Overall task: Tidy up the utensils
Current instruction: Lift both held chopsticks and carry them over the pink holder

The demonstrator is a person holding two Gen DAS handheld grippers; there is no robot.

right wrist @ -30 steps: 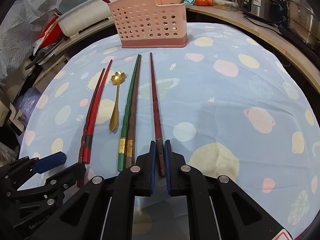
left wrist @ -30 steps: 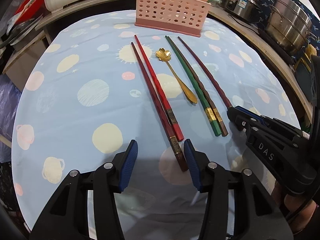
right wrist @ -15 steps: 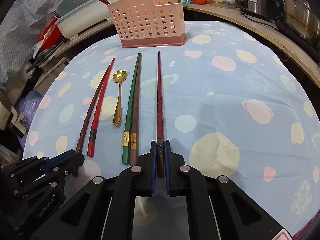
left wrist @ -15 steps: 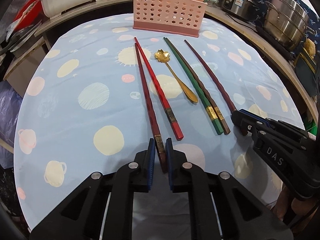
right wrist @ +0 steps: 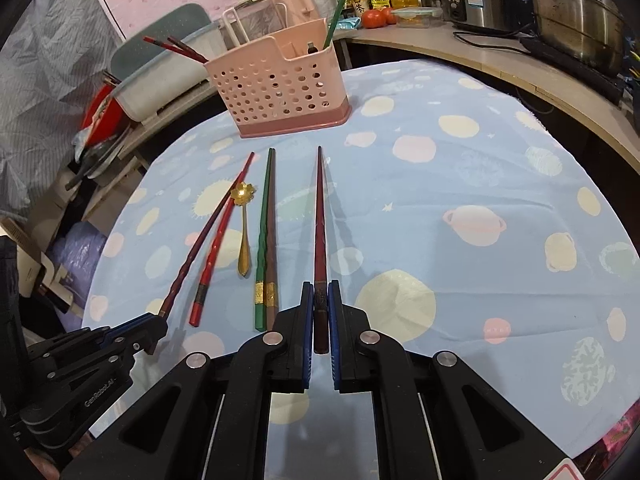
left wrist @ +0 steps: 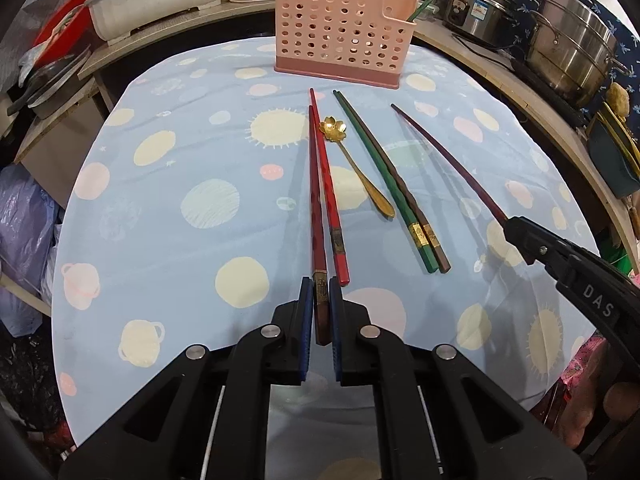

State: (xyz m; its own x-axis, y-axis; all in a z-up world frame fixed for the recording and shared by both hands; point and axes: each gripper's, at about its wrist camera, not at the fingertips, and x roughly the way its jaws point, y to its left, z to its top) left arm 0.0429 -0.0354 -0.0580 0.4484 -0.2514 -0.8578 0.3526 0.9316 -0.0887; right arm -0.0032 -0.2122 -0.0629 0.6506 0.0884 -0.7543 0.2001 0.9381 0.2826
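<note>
Two dark-red chopsticks are gripped at once: my left gripper point(left wrist: 320, 312) has its fingers clenched on the thick end of one point(left wrist: 316, 200), my right gripper point(right wrist: 320, 312) on the other point(right wrist: 320, 216), both angled up off the bench point(right wrist: 460, 160). I judge it best to raise them level, keep the tips from swinging, then steer toward the pink caddy point(right wrist: 280, 88). Only the right view shows the caddy's open compartments and the green chopstick point(right wrist: 338, 12) standing inside; the left shows its perforated face point(left wrist: 344, 28).
</note>
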